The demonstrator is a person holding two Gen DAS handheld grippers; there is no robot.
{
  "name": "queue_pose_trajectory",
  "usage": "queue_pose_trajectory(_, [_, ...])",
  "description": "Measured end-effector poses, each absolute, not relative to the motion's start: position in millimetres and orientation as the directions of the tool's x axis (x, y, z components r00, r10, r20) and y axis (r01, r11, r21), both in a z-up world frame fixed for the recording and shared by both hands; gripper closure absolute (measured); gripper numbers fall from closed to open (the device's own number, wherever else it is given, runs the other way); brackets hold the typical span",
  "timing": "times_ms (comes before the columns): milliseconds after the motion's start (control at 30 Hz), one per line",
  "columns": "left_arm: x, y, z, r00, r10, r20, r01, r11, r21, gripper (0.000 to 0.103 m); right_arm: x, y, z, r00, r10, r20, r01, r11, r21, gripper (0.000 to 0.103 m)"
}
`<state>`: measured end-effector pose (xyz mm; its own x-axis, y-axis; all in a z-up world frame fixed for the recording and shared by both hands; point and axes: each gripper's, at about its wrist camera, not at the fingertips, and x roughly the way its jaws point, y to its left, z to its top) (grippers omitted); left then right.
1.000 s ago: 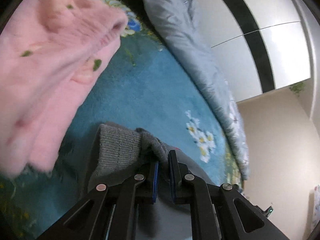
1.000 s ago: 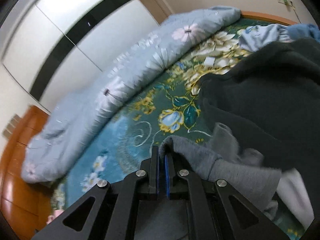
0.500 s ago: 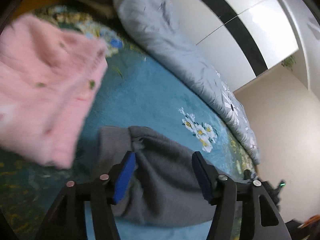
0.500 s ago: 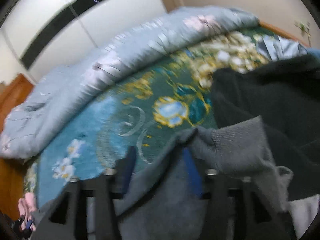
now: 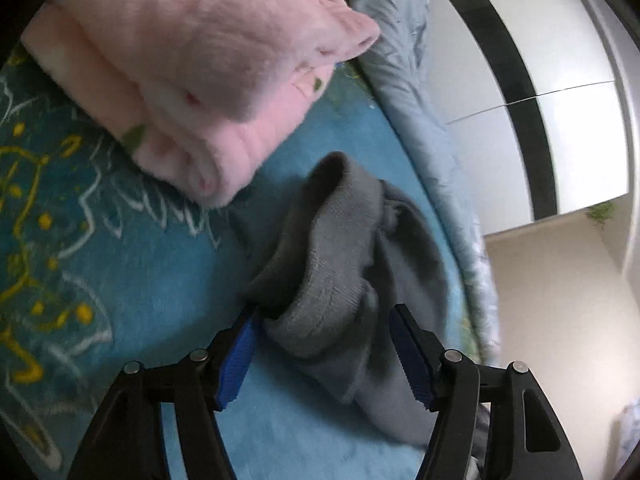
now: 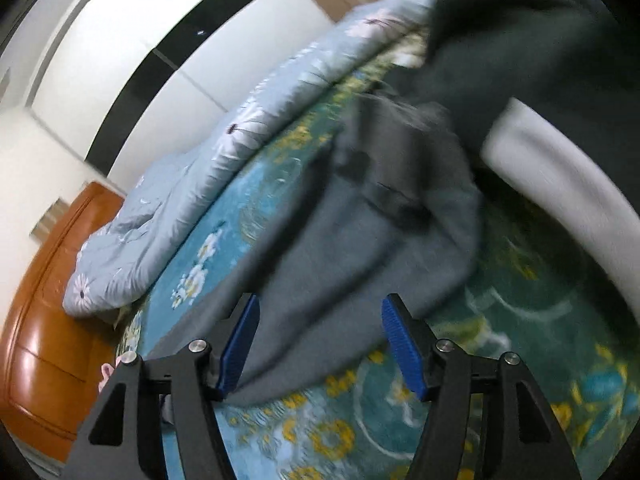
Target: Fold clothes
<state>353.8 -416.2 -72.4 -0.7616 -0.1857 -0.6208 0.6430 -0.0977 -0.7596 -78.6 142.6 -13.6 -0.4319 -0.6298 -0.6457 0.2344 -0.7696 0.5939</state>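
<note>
A grey knit garment lies bunched on the blue floral bedspread. My left gripper is open, its blue pads on either side of the garment's ribbed cuff without clamping it. In the right wrist view the same grey garment lies spread on the bedspread. My right gripper is open just above its near edge, holding nothing.
A folded pink fleece garment lies beside the grey one, upper left. A dark green garment with a white band lies at the right. A pale blue quilt runs along the far side. An orange wooden headboard stands left.
Both grippers were shut on the grey garment a second ago. They have opened and let it go; it now lies on the bedspread. Both views have tilted downward.
</note>
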Motion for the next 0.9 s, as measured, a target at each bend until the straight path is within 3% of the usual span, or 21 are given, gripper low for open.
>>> queue_pose_trajectory(67, [351.6, -419.4, -76.6, -0.75, -0.21, -0.627, 0.652, -0.076, -0.754, 0.053, -75.7, 152.6, -18.8, -0.44, -0.622, -0.648, 0.206, -0.772, 0.601, 0.038])
queue_pose_trajectory(100, [354.5, -421.0, -79.5, -0.755, -0.221, -0.617, 0.641, -0.052, -0.766, 0.056, -76.4, 155.0, -20.2, -0.442, -0.623, -0.645, 0.193, -0.768, 0.61, 0.038])
queue_pose_trajectory(167, [359.9, -421.6, -79.8, -0.771, -0.246, -0.587, 0.614, -0.044, -0.788, 0.079, -77.9, 159.9, -23.1, -0.446, -0.627, -0.639, 0.168, -0.759, 0.628, 0.038])
queue_pose_trajectory(233, [365.2, -419.0, -71.2, -0.774, -0.275, -0.57, 0.608, -0.073, -0.791, 0.088, -79.5, 164.2, -25.8, -0.45, -0.63, -0.633, 0.144, -0.751, 0.645, 0.038])
queue_pose_trajectory(600, [425.4, -380.1, -0.6, -0.834, -0.312, -0.455, 0.532, -0.234, -0.814, 0.091, -68.2, 156.0, -28.3, -0.439, -0.647, -0.623, 0.134, -0.733, 0.667, 0.038])
queue_pose_trajectory(700, [460.3, -375.0, 5.4, -0.811, -0.334, -0.481, 0.568, -0.25, -0.784, 0.092, -59.6, 155.4, -27.5, -0.422, -0.665, -0.617, 0.154, -0.723, 0.674, 0.038])
queue_pose_trajectory(733, [477.6, -373.0, 7.5, -0.782, -0.378, -0.495, 0.601, -0.249, -0.76, 0.102, -57.4, 154.3, -26.4, -0.418, -0.67, -0.614, 0.165, -0.72, 0.674, 0.038])
queue_pose_trajectory(833, [517.7, -383.1, 15.0, -0.678, -0.526, -0.513, 0.701, -0.252, -0.667, 0.103, -54.3, 146.6, -23.5, -0.408, -0.683, -0.606, 0.202, -0.715, 0.67, 0.038])
queue_pose_trajectory(900, [535.1, -392.5, 7.8, -0.647, -0.524, -0.554, 0.719, -0.177, -0.672, 0.103, -56.4, 135.9, -25.9, -0.395, -0.687, -0.609, 0.213, -0.714, 0.667, 0.038])
